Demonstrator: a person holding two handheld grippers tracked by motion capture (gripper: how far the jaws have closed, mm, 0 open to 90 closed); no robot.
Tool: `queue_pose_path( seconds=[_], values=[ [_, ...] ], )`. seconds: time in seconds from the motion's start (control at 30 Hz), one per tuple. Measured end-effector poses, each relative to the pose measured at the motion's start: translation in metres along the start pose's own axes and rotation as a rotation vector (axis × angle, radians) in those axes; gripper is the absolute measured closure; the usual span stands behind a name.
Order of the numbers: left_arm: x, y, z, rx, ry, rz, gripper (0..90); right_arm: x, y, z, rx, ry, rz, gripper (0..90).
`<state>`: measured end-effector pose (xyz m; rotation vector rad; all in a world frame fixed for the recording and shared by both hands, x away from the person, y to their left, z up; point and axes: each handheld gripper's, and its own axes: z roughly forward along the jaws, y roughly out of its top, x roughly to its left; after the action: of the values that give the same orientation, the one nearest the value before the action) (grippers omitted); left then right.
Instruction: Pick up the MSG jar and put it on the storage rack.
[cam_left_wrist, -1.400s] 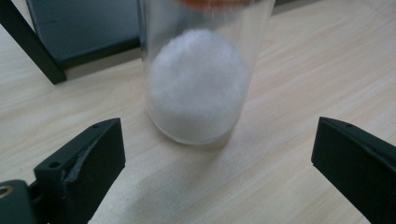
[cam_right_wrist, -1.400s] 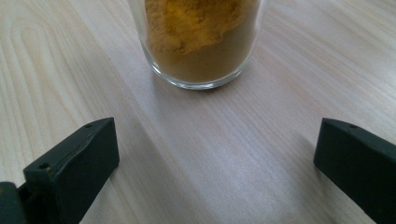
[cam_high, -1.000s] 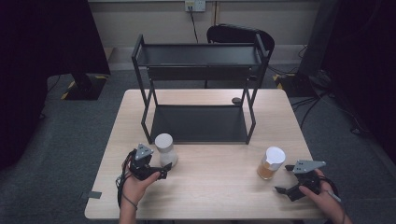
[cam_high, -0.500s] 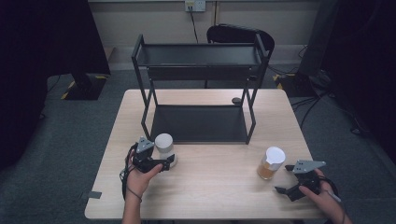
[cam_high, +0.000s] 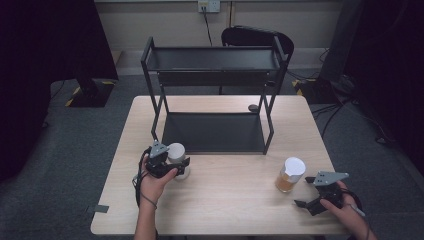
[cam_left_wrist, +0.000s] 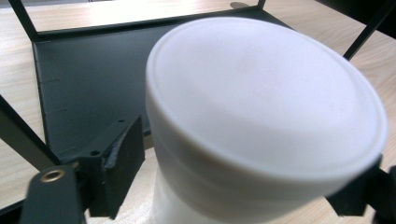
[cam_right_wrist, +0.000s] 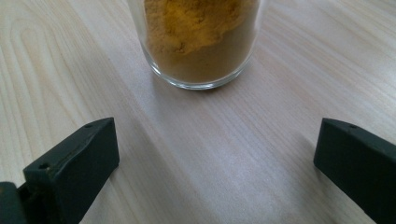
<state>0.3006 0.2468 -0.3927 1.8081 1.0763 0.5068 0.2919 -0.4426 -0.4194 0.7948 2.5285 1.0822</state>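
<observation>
Left gripper (cam_high: 172, 167), lower left, has just closed its fingers on the white jar (cam_high: 176, 152); next, lifting calls for firm grip. Right gripper (cam_high: 312, 200) fingers spread

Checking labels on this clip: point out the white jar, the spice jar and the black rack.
white jar (cam_left_wrist: 266, 107), left gripper view, on its lid
spice jar (cam_high: 289, 176), high view, on its glass side
rack (cam_high: 212, 132), high view, on its bottom shelf
</observation>
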Motion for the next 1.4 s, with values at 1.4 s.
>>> queue_pose_path(
  seconds=[1.4],
  values=[
    [-0.021,0.097,0.035,0.090,-0.077,0.101,33.9,0.000,0.000,0.000,0.000,-0.001,0.001,0.0]
  ],
)
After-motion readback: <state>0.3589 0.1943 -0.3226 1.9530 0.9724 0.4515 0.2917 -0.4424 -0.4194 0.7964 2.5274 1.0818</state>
